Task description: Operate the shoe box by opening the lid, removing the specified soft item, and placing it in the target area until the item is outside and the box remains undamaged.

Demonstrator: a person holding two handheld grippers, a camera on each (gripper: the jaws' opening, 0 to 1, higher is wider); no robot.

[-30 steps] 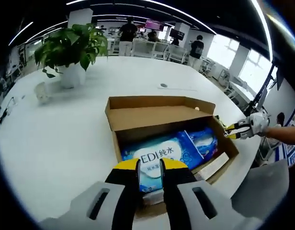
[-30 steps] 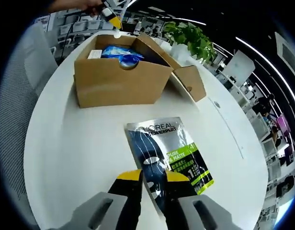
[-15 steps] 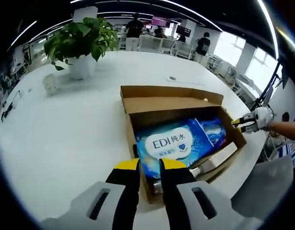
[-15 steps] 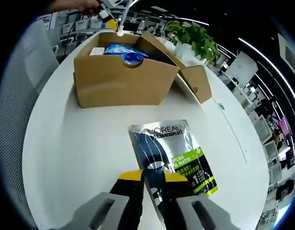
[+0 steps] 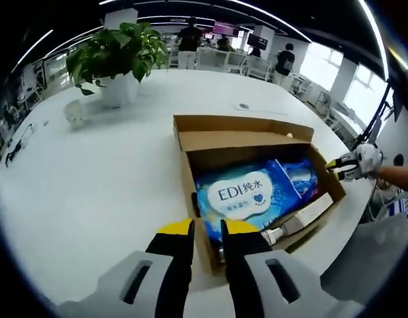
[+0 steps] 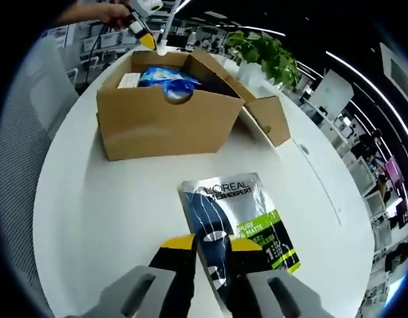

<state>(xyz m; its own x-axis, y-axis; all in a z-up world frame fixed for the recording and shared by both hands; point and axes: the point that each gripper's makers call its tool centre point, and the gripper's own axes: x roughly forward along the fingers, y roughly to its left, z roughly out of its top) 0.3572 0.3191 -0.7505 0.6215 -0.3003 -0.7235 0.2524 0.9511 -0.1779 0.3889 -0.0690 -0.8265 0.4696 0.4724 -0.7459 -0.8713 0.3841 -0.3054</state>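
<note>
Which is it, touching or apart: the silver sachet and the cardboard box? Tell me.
Apart. The right gripper view shows bare white table between the silver sachet and the cardboard box.

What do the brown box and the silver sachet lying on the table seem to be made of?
The brown open box looks like plain matte corrugated cardboard, going by its dull kraft faces. The silver printed sachet looks like glossy foil or plastic film, since it glints.

white table (image 5: 91, 179) carries shoe box (image 6: 161, 122), sachet (image 6: 240, 222), potted plant (image 5: 114, 63).
</note>
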